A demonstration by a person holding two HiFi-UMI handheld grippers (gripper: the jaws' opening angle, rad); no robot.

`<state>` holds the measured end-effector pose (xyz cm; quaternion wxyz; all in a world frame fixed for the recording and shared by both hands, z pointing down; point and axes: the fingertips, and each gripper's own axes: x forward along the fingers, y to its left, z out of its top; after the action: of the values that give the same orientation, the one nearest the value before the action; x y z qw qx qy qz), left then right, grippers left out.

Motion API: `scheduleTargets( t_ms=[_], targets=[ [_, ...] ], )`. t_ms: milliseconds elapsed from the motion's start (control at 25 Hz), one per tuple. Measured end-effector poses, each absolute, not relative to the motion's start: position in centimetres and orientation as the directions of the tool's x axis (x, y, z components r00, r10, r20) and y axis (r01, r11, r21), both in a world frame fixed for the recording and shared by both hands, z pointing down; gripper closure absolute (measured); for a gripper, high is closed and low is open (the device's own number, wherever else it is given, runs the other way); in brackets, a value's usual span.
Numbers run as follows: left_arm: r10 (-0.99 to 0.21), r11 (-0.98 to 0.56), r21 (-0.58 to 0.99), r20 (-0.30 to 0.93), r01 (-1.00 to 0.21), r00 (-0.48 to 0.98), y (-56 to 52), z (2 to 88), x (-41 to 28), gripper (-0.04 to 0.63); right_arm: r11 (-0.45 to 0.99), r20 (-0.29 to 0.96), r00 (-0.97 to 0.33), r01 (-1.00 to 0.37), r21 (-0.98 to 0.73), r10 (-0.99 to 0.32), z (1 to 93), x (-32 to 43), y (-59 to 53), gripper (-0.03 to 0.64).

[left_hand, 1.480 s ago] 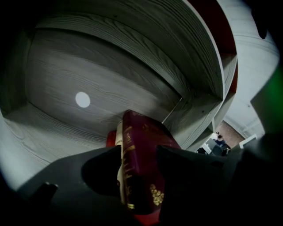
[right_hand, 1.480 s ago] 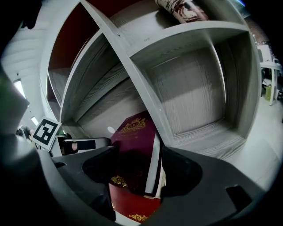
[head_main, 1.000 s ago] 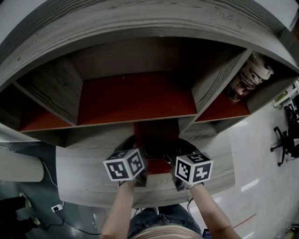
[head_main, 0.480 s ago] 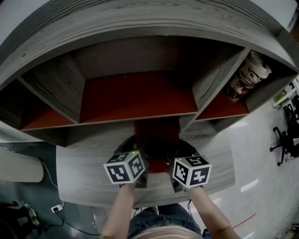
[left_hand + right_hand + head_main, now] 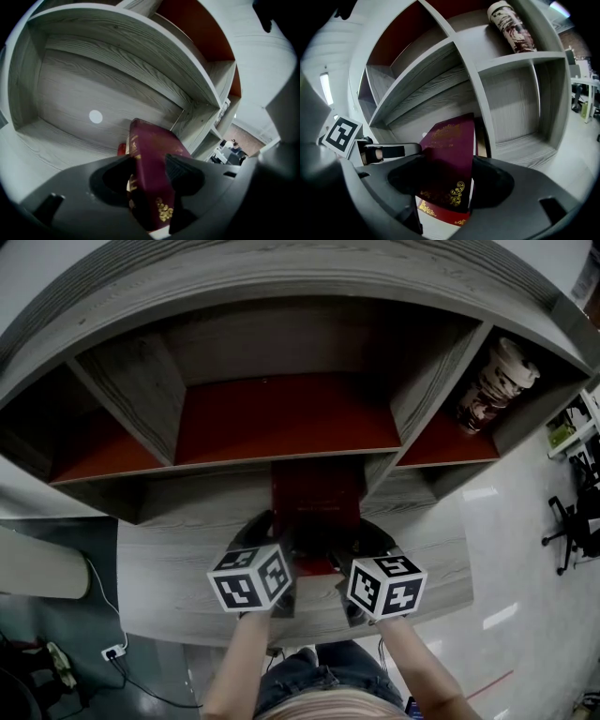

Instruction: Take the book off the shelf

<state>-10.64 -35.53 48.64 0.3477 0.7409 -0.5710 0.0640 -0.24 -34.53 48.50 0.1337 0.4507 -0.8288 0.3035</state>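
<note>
**While Clamped From Both Sides, Maroon Book Is Held at the Shelf Front**

As the task stands at the lifting-out stage, a maroon book (image 5: 317, 507) with gold ornament is seen pinched by both grippers at once. The fingers (image 5: 183, 174) of the left gripper (image 5: 147, 169) are closed on its two covers, and those of the right gripper (image 5: 446, 174) are pressed onto it in the same way. In the head view the book is shown between the two marker cubes, below the middle board of the grey wood-grain shelf unit (image 5: 281, 334), at the mouth of the lower central compartment. Whether its far end still rests inside cannot be told.

The book's long axis is directed away from the person, into the shelf. It is gripped at its near end, so most of its length lies ahead of the fingers. Neither gripper is set clearly nearer. A straight pull back along that axis is judged to be what remains. A patterned cylinder (image 5: 492, 381) is left in the upper right compartment.
</note>
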Motion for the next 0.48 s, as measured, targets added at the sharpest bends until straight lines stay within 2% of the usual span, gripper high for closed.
scheduleTargets(
  t_ms=[480],
  targets=[
    [-0.823,-0.138,0.423,0.454,-0.896,0.341,-32.1,46.6,-11.2,0.371,0.422,0.441,-0.557,-0.827,-0.372,-0.704,46.7,-0.7,-30.9,0.322]
  ],
)
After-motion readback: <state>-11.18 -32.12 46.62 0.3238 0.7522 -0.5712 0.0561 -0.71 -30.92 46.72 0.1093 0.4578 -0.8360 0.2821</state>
